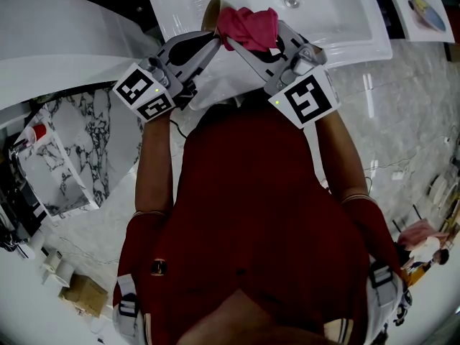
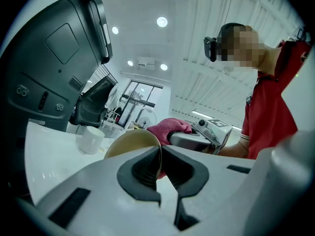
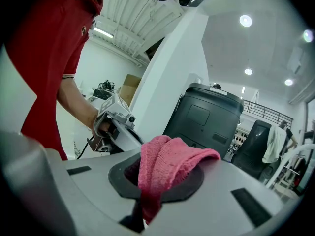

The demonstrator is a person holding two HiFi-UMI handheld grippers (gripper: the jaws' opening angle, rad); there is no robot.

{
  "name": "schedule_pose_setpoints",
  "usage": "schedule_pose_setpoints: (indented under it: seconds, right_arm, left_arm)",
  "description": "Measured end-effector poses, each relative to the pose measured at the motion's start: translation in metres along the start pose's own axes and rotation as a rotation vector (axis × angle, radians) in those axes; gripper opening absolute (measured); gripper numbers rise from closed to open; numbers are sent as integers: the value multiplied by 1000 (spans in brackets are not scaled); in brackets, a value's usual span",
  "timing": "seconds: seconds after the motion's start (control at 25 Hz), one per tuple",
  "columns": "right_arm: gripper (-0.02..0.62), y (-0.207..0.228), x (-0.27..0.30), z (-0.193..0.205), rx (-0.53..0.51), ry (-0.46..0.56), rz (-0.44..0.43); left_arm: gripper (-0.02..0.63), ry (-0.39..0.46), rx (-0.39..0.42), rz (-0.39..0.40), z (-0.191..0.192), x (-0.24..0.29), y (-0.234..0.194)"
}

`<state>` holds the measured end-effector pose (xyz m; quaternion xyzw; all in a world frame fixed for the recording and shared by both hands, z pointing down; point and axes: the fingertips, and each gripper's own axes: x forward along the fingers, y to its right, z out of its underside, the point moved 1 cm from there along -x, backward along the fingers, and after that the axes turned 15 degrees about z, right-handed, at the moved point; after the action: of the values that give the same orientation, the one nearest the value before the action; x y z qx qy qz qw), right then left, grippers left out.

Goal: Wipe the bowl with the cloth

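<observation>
A tan bowl (image 1: 210, 14) is held on edge over the white sink (image 1: 338, 20), its rim pinched by my left gripper (image 1: 208, 38). In the left gripper view the bowl (image 2: 130, 144) stands upright between the dark pads, and my left gripper (image 2: 160, 163) is shut on its rim. My right gripper (image 1: 241, 40) is shut on a pink cloth (image 1: 249, 26), which bunches right beside the bowl. In the right gripper view the cloth (image 3: 165, 168) drapes over the jaws of my right gripper (image 3: 152, 191), and the left gripper shows behind it.
The sink's drain (image 1: 291, 1) lies at the far right of the basin. A white cup (image 2: 91, 139) stands on the counter beyond the bowl. A large dark machine (image 2: 54, 63) rises at the left. Marble floor (image 1: 402, 128) surrounds the person's red shirt (image 1: 251, 214).
</observation>
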<state>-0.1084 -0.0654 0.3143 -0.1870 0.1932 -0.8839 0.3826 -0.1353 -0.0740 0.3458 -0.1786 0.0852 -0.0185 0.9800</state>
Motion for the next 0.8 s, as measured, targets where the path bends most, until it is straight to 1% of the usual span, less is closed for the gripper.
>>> schedule_pose_setpoints:
  seconds: [0.16, 0.8]
  right_arm:
    - [29, 8, -2, -3, -4, 14, -34]
    - [29, 44, -14, -3, -13, 86, -169]
  left_arm:
    - [20, -4, 16, 23, -6, 2, 4]
    - [20, -34, 37, 56, -17, 19, 20]
